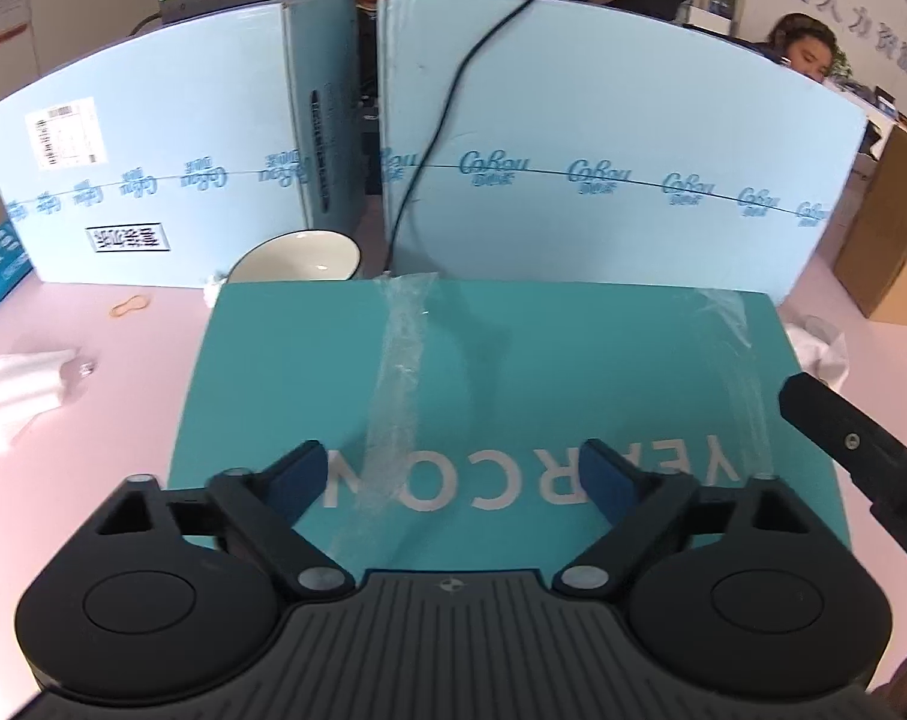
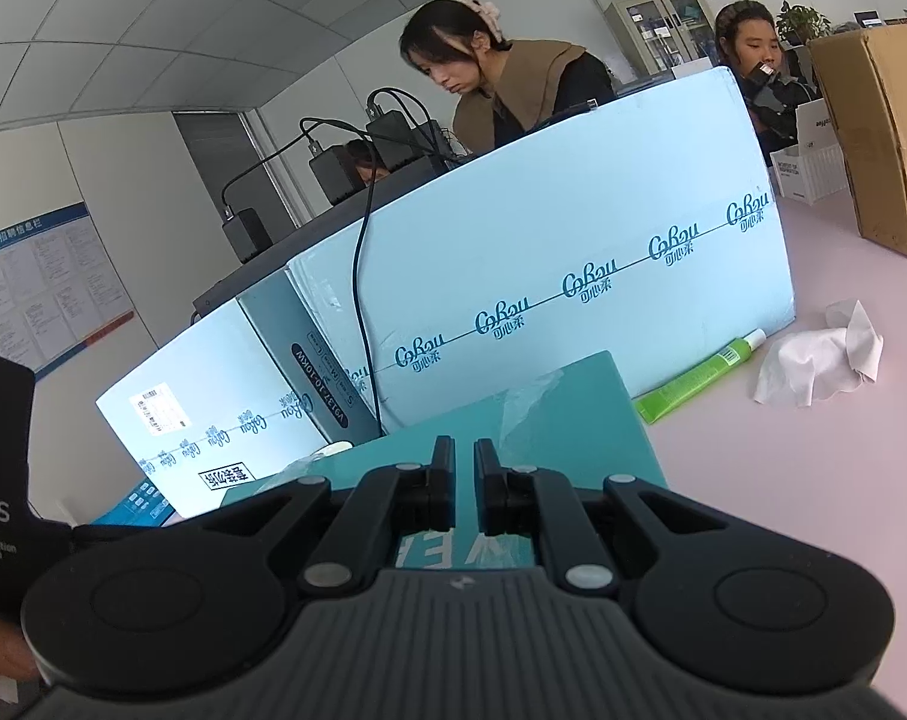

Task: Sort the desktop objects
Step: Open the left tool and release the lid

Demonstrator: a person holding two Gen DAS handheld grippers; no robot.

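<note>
The left tool (image 1: 453, 474) hovers low over the near end of a teal box (image 1: 513, 372), its blue-padded fingers (image 1: 300, 474) spread wide and holding nothing; the width of that spread suggests it is set to steady or take the box lid rather than any small item. The right tool (image 2: 465, 492) sits at the box's right edge with its jaws drawn almost together, a narrow slit between them; whether they pinch the lid edge cannot be told from either view. The box lies flat in the middle of the pink counter (image 1: 123, 372), probably as the bin for sorting. Scattered round it wait a green tube (image 2: 699, 375) against the pale blue carton (image 2: 573, 252), a crumpled tissue (image 2: 819, 360), a white bowl (image 1: 297, 255) behind the box, a rubber band (image 1: 131, 305) and a folded white cloth (image 1: 18, 396) to the left
</note>
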